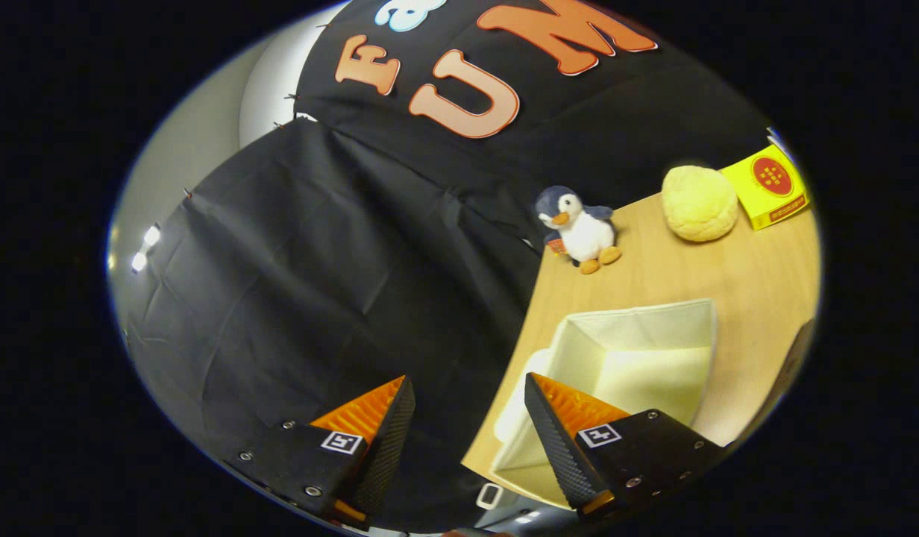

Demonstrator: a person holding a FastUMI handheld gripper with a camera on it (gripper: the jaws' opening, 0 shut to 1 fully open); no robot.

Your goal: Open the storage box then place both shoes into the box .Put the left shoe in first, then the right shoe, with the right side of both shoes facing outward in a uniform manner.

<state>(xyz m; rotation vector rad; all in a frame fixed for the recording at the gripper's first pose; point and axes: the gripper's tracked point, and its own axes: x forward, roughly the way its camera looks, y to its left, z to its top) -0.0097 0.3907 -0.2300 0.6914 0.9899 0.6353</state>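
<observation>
The cream fabric storage box [638, 358] stands open on the wooden table [750, 283], its inside bare as far as I see. My gripper [471, 388] is tilted and held above the table's left edge, fingers apart with nothing between them. One fingertip [538, 391] overlaps the box's near left wall in the view; the other fingertip [400, 395] hangs over the black cloth beside the table. A dark object [795, 358] peeks in just past the box's right side; I cannot tell what it is.
A plush penguin [579, 227] stands at the table's far left corner. A yellow round plush [700, 203] and a yellow carton [773, 185] sit at the back. Black cloth [340, 261] drapes the wall left of the table.
</observation>
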